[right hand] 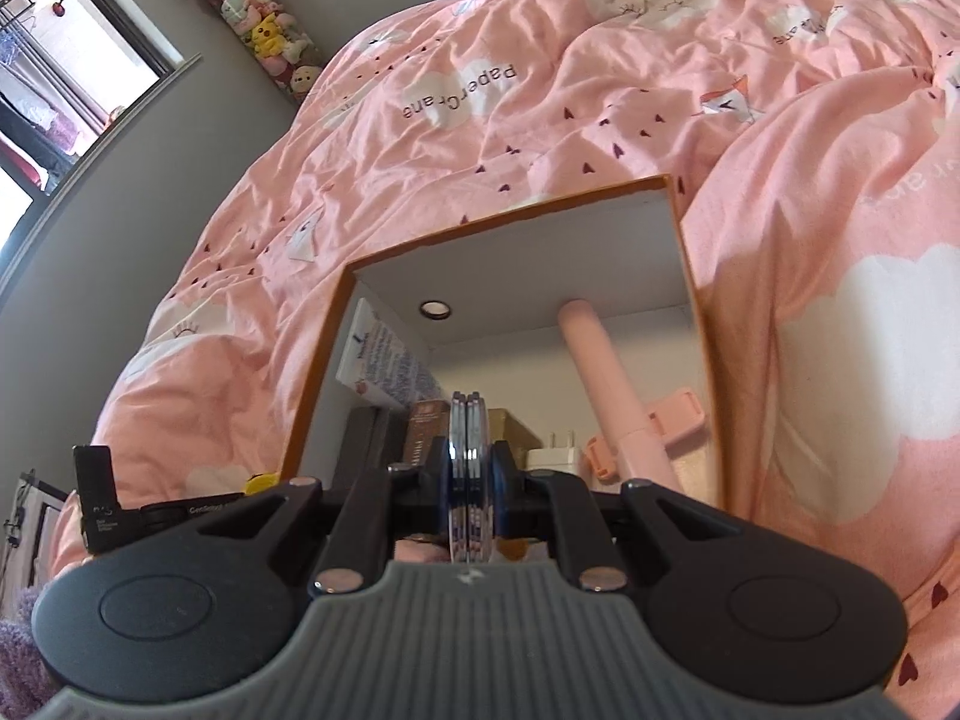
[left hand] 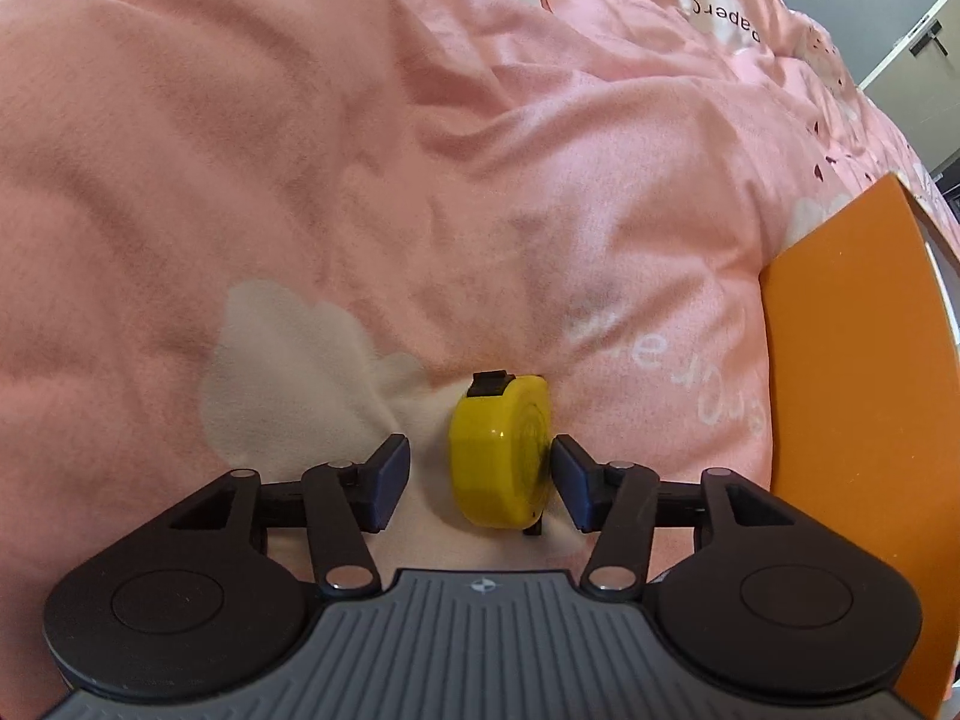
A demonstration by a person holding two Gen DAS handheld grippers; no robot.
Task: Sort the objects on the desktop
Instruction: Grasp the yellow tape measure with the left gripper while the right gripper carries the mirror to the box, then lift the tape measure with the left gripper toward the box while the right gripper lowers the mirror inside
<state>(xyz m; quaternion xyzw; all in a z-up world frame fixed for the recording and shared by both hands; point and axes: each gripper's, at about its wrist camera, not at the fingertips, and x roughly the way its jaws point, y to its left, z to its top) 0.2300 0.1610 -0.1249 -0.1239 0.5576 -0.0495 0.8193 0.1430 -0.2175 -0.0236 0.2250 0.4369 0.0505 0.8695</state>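
Two grips differ. Left gripper point(left hand: 480, 483) stands open astride the hard, slick yellow tape measure point(left hand: 501, 456) beside the orange box point(left hand: 852, 360); its flat faces suit the pads. Right gripper point(right hand: 471, 480) pinches a thin, rigid chrome disc point(right hand: 469, 462) over that box.

bedding: a rumpled pink duvet point(left hand: 372, 168) fills pretty much everything, printed with white clouds, little dark triangles and "Paper Crane" lettering
wall: plain grey wall point(right hand: 198, 138) off to the left in the right wrist view
window: dark-framed window point(right hand: 78, 60) top left, bright daylight outside
decor: a hanging column of plush toys point(right hand: 258, 30) on the wall, panda on top
light: soft daylight, gentle shadows in the folds
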